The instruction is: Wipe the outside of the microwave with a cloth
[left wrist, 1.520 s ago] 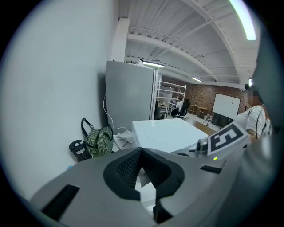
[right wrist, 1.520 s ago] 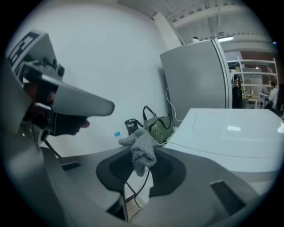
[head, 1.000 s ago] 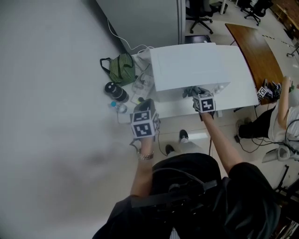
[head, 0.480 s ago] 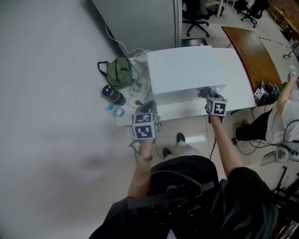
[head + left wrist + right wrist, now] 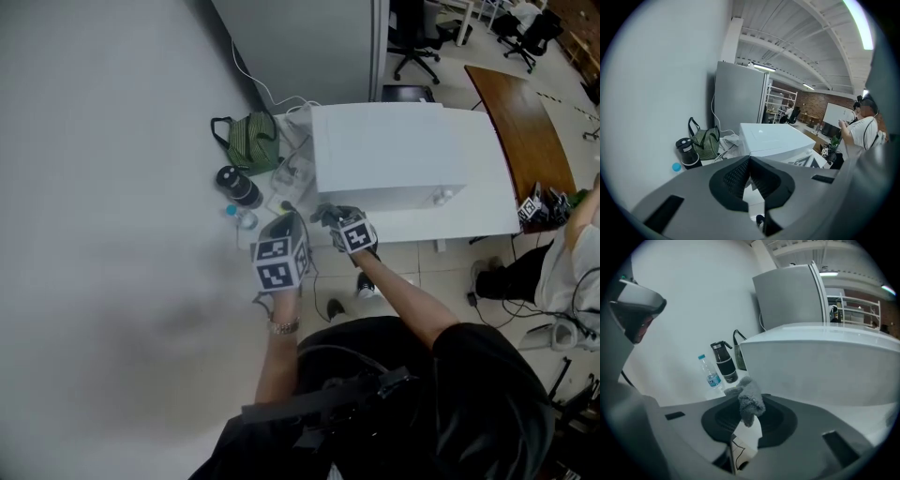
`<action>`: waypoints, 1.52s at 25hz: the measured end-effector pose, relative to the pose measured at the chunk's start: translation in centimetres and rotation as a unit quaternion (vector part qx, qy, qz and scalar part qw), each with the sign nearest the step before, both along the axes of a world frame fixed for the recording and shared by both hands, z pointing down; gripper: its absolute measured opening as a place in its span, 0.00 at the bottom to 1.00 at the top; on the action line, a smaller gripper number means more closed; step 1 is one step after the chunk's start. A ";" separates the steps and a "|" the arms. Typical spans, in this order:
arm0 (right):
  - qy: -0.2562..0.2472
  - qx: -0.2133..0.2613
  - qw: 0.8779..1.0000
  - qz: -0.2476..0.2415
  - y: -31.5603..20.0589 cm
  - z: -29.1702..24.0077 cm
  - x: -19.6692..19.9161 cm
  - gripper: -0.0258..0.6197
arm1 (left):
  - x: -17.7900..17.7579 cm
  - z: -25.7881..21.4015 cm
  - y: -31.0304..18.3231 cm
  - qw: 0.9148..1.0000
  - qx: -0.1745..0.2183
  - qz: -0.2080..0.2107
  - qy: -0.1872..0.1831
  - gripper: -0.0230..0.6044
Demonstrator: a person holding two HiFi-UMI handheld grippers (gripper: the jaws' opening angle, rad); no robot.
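Observation:
The white microwave [image 5: 389, 155] stands on a white table [image 5: 487, 220] against the wall. My right gripper [image 5: 330, 218] is at the microwave's front left corner, shut on a grey cloth [image 5: 324, 215]. In the right gripper view the cloth [image 5: 750, 401] sticks up between the jaws, close to the microwave's white side [image 5: 825, 366]. My left gripper [image 5: 289, 223] hangs just left of it, off the table's front edge, shut with nothing in it. In the left gripper view its pads [image 5: 736, 180] meet at the tips, with the microwave [image 5: 773, 138] beyond.
Left of the microwave lie a green striped bag [image 5: 251, 141], a black flask [image 5: 236, 185], a small blue-capped bottle [image 5: 239, 217] and white cables. A grey cabinet [image 5: 300, 37] stands behind. A brown table [image 5: 516, 112] and a seated person [image 5: 577, 234] are at the right.
My right gripper has carried the cloth leftward along the microwave's front, from its right corner to its left corner. The left gripper has stayed about where it was.

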State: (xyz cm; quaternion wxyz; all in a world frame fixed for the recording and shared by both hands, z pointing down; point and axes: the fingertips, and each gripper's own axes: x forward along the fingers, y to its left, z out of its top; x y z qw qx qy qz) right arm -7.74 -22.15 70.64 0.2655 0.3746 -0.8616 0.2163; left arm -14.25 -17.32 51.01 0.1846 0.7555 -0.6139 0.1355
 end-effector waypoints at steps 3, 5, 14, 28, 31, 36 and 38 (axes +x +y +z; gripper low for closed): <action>0.014 -0.002 1.000 0.002 -1.3 0.7 -0.6 0.16 | -1.0 0.1 0.3 1.000 -0.002 -0.014 -0.002 0.05; 0.035 -0.012 0.999 0.013 -1.9 1.7 1.2 0.16 | -1.5 0.0 0.2 1.000 -0.003 -0.021 0.000 0.05; 0.089 -0.046 0.983 0.151 -3.6 4.4 20.9 0.16 | -0.4 -0.1 -1.8 1.000 0.000 -0.010 0.013 0.05; 0.024 -0.038 0.978 0.202 -1.3 4.8 22.2 0.16 | 0.2 -1.9 -3.1 0.999 0.015 0.008 0.031 0.05; 0.002 -0.036 0.995 0.088 0.4 6.5 11.9 0.16 | -1.9 -1.5 -2.5 0.999 0.010 -0.017 0.028 0.05; 0.029 -0.006 0.999 -0.017 0.7 8.1 0.9 0.16 | -4.5 -2.0 -0.9 0.999 0.012 -0.047 0.025 0.05; 0.053 0.014 0.998 -0.017 -0.3 8.3 0.4 0.16 | -5.1 -2.1 -0.2 0.998 0.011 -0.055 0.022 0.05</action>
